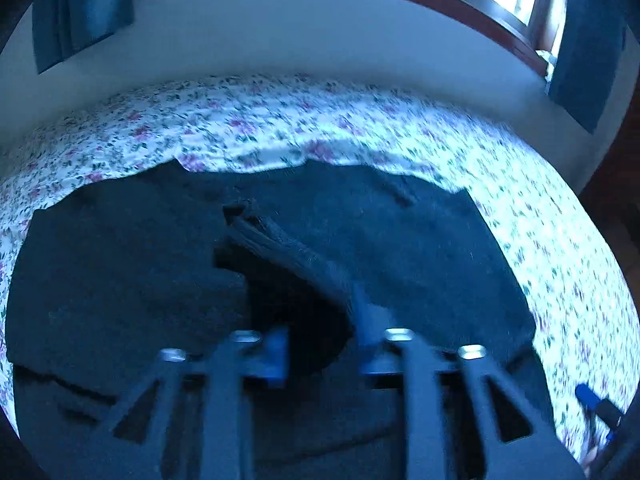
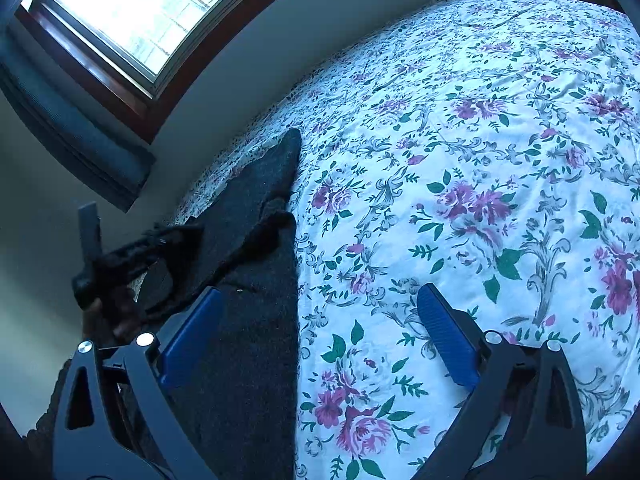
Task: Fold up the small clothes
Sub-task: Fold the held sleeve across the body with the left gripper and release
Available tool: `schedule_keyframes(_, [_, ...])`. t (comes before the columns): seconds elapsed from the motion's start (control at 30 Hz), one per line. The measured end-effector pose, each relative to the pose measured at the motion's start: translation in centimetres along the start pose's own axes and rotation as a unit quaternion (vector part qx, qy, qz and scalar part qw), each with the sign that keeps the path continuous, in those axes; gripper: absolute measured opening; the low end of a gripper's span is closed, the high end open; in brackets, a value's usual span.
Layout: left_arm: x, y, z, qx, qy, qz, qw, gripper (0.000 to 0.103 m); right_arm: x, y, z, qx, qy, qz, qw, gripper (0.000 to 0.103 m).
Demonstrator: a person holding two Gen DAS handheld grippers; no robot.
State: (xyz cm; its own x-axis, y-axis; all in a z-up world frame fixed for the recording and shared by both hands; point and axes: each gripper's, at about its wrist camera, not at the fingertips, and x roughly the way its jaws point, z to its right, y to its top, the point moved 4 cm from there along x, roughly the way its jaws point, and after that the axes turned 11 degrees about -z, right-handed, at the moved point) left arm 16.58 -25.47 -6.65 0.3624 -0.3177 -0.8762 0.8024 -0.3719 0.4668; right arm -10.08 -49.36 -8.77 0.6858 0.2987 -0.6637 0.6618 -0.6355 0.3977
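A dark knitted garment point(image 1: 420, 248) lies spread on the floral bedsheet point(image 1: 280, 120). In the left wrist view my left gripper point(image 1: 324, 356) has its blue pads apart, with a raised fold of the garment point(image 1: 280, 240) running up from its right pad; the image is blurred. In the right wrist view the garment point(image 2: 256, 320) lies at the left, its straight edge running up the sheet point(image 2: 480, 160). My right gripper point(image 2: 320, 340) is open and empty, its left pad point(image 2: 192, 328) over the garment and its right pad point(image 2: 448, 340) over bare sheet. The left gripper point(image 2: 120, 260) shows there, lifting cloth.
The bed meets a pale wall point(image 1: 280, 40) at the far side. A bright window with a dark wooden frame point(image 2: 132, 12) and blue curtains point(image 2: 72, 136) stands above it. Bare floral sheet extends to the right of the garment.
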Motion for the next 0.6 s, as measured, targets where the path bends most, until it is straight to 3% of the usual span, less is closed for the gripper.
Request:
schedule_keyframes(0.03, [-0.6, -0.4, -0.1, 0.001, -0.007, 0.004, 1.0, 0.058, 0.0, 0.0, 0.0, 0.0, 0.0, 0.0, 1.0, 0.098])
schedule_keyframes(0.07, [-1.2, -0.6, 0.0, 0.002, -0.011, 0.011, 0.9999, 0.062, 0.0, 0.0, 0.0, 0.0, 0.0, 0.0, 1.0, 0.098])
schedule_keyframes(0.23, [-6.1, -2.3, -2.7, 0.003, -0.022, 0.051, 0.9984, 0.069, -0.1, 0.0, -0.1, 0.0, 0.003, 0.002, 1.0, 0.098])
schedule_keyframes(0.43, [-8.3, -3.8, -14.5, -0.069, 0.063, 0.069, 0.9932, 0.069, -1.9, 0.5, -1.6, 0.014, 0.013, 0.016, 1.0, 0.097])
schedule_keyframes(0.53, [-7.7, -4.3, -20.3, -0.122, 0.087, 0.057, 0.9871, 0.069, -2.5, 1.7, -5.3, 0.003, 0.037, 0.021, 0.999, 0.097])
schedule_keyframes(0.6, [-6.6, -4.4, -22.9, -0.139, 0.106, 0.042, 0.9838, 0.069, -1.0, 2.7, -9.6, -0.044, 0.017, 0.0, 0.999, 0.097])
